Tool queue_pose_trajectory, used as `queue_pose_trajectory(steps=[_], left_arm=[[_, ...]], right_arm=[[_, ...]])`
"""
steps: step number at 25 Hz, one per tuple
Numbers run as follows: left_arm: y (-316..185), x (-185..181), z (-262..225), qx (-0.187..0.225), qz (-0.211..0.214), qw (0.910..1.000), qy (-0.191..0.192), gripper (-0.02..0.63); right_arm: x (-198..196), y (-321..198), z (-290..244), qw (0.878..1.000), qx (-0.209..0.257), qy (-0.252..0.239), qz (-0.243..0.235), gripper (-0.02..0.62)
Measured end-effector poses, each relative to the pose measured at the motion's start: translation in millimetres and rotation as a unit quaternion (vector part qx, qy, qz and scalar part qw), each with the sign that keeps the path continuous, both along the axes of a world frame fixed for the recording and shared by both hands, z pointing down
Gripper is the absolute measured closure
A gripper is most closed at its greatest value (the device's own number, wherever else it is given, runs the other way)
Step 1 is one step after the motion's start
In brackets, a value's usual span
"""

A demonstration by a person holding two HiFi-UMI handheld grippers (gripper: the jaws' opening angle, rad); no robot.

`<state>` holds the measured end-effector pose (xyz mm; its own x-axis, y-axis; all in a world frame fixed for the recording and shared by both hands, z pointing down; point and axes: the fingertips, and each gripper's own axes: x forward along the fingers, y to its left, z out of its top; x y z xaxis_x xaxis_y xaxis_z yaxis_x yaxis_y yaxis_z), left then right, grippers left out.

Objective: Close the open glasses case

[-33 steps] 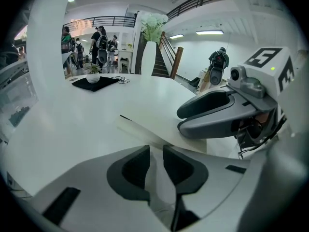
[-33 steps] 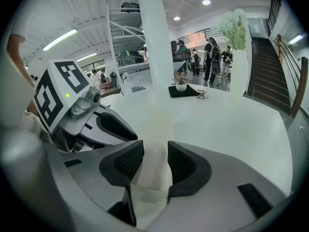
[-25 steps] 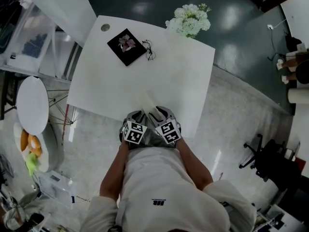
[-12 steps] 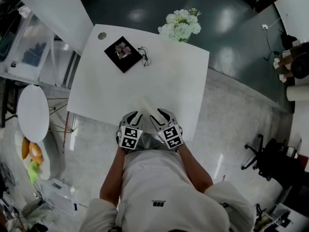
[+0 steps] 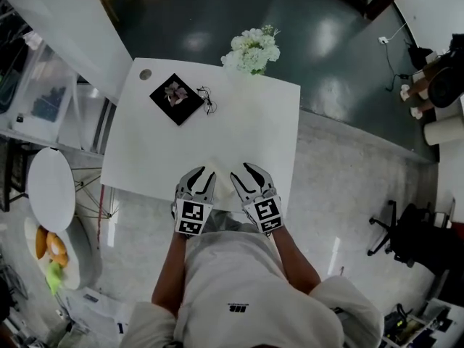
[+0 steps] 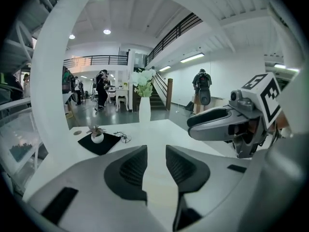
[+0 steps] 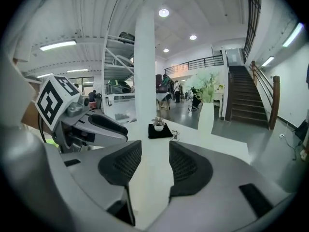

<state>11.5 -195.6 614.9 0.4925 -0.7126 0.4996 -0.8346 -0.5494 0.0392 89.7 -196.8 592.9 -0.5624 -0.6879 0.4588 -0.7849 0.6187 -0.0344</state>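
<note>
- The left gripper [image 5: 199, 172] and the right gripper [image 5: 243, 171] hung side by side over the near edge of the white table [image 5: 268, 136], tips pointing across it.
- The left jaws stood a narrow gap apart, with nothing between them.
- The right jaws, also narrowly parted and empty, had just been closing a little.
- The glasses case [image 5: 217, 164] showed only as a faint pale shape on the table between the 2 grippers' tips, gripped by neither. Whether it was open or closed could not be told.
- The glasses [image 5: 207, 100] lay well apart from it, beside a black mat [image 5: 176, 97].
</note>
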Motion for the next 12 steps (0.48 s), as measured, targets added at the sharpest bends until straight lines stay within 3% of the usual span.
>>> queue_pose_trajectory(steps=[12], left_arm=[[0.0,13.6,-38.1,0.037,0.016,0.9991,0.012,0.472]], right_arm=[[13.9,2.4,-35.2,0.999,0.028,-0.009,0.032,0.416]])
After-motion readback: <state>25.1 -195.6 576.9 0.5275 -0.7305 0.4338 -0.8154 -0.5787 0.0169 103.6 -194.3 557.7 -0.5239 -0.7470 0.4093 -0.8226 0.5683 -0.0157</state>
